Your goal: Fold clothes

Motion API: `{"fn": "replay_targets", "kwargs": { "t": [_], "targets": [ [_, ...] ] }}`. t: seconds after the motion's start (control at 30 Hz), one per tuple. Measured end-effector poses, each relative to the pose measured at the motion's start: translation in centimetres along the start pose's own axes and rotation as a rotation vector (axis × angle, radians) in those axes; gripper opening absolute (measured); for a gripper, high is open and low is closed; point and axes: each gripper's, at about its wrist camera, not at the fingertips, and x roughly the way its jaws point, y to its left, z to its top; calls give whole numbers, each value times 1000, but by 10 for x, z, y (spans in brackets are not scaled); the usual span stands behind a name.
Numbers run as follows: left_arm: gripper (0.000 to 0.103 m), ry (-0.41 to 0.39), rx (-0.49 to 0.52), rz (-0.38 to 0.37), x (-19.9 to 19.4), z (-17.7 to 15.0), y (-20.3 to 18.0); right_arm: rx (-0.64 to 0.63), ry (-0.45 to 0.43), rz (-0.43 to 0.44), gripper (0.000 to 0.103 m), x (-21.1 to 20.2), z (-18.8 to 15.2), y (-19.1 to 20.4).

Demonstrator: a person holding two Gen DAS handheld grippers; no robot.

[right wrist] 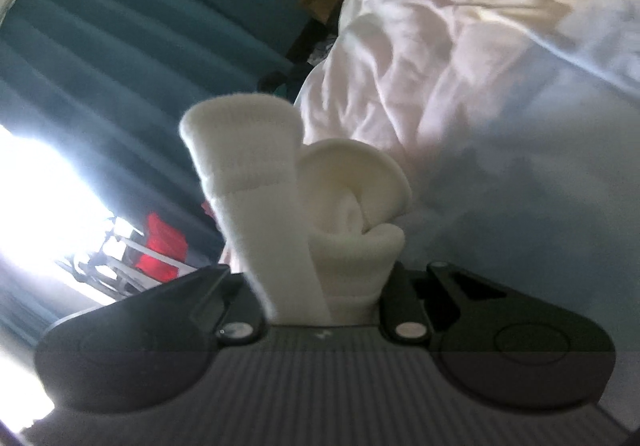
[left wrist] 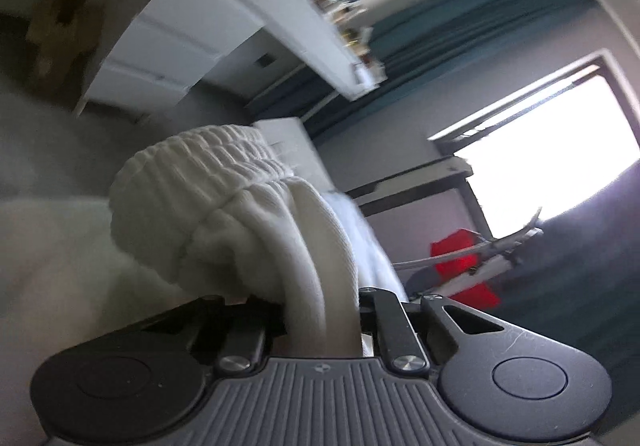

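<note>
My left gripper point(left wrist: 320, 310) is shut on white knitted socks point(left wrist: 224, 206); their ribbed cuffs bulge out in front of the jaws and hide the fingertips. My right gripper point(right wrist: 320, 286) is shut on white socks point(right wrist: 280, 182) too, with a cuff end standing up and a rolled part curling to the right. Both views are tilted and blurred. Whether both grippers hold the same socks cannot be told.
Pale crumpled bedding point(right wrist: 460, 46) fills the right of the right wrist view. A teal curtain point(right wrist: 140, 46), bright window point(left wrist: 540, 150), white cabinet point(left wrist: 172, 46), shelf with small items point(left wrist: 332, 14) and a red object point(left wrist: 460, 258) surround.
</note>
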Motion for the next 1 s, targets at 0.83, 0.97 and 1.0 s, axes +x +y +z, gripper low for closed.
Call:
{"fn": "replay_targets", "kwargs": {
  "t": [0.83, 0.97, 1.0],
  "targets": [
    [57, 114, 373, 326, -121, -27, 31, 71, 124, -225, 26, -110, 9, -77],
    [68, 102, 410, 348, -127, -39, 18, 166, 135, -203, 46, -114, 10, -92],
    [70, 99, 420, 353, -128, -42, 15, 180, 136, -193, 48, -115, 8, -93]
  ]
}}
